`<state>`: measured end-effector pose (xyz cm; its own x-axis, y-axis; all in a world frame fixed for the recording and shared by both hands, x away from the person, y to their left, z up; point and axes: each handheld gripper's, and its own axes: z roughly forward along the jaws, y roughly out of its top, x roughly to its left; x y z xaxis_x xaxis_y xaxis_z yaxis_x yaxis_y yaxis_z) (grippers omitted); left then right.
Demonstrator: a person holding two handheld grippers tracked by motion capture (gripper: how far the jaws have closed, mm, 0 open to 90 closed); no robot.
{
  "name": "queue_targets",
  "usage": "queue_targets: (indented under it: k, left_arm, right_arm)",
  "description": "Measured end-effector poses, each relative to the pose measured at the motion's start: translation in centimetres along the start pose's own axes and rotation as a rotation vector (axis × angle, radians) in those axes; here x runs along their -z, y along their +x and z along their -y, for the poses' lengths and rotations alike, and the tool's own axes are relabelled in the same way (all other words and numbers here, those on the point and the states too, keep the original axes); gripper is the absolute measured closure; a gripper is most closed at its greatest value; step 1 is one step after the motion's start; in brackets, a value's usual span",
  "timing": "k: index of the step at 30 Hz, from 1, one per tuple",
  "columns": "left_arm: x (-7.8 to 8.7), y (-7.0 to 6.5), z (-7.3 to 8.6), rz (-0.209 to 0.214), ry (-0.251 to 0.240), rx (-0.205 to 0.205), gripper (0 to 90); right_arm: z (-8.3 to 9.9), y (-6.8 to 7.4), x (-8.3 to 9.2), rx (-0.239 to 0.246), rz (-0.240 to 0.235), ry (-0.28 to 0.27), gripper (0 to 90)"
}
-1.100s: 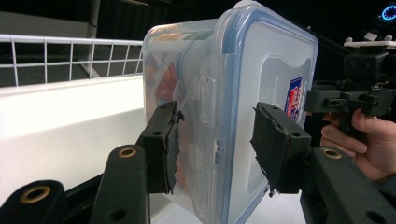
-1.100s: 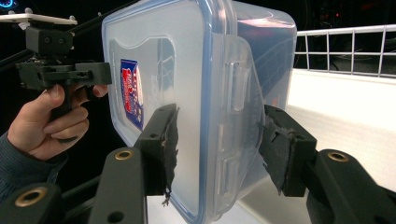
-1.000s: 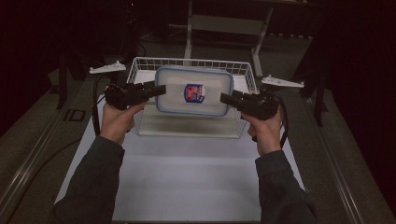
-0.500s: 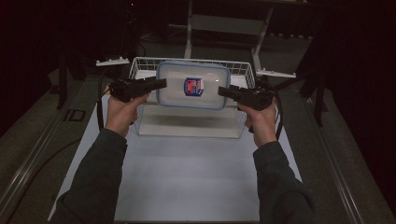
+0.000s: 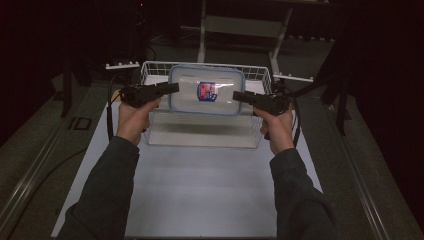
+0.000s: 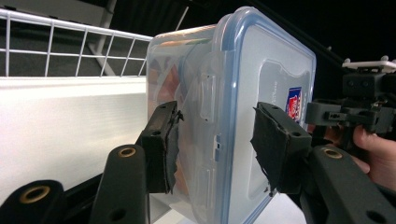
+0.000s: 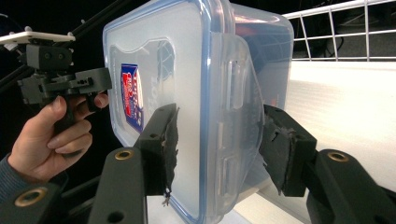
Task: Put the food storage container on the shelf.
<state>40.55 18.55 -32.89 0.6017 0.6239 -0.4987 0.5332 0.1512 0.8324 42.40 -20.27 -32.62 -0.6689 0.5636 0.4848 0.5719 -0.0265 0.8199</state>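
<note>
1. Clear plastic forms the container (image 5: 206, 91), which has a blue-rimmed lid and a red and blue label; it is held up off the surface (image 5: 200, 185), level with the top of a white wire basket (image 5: 150, 67) that stands behind and below it.
2. At the container's left end, the left gripper (image 5: 170, 88) has its jaws closed on the rim; in the left gripper view the two black pads sit either side of the latch flap, one against the clear body and one against the lid.
3. At the opposite end, the right gripper (image 5: 239, 95) pinches the container the same way; in the right gripper view its jaws clamp lid and body with the side latch between them.
4. The left hand (image 5: 134, 116) and the right hand (image 5: 276, 127) grip the handles, with dark sleeves reaching in from the near edge.
5. Each gripper view also shows the other gripper beyond the container's far end, with a hand wrapped around its handle.
6. The basket's wire wall rises just beyond the container, and its pale side faces the person.
7. The surface is a white sheet, bare in front of the basket.
8. Black cables (image 5: 109, 112) trail from both grippers; beyond the surface, metal frame legs (image 5: 202, 35) stand in a dark room.
9. What is inside the container is blurred; I cannot tell what it is.
</note>
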Motion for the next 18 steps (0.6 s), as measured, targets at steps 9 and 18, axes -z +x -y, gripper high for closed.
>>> queue_targets:
  k: [9,18]
  left_arm:
    - [-0.5,0.51,-0.02,-0.003,-0.021,0.049,50.9]
    - [-0.85,0.78,-0.1,-0.012,-0.029,0.064,50.3]
  right_arm:
    - [-0.54,-0.72,-0.51,-0.082,0.004,-0.013,48.0]
    - [-0.97,-0.46,-0.9,-0.045,0.083,-0.014,46.2]
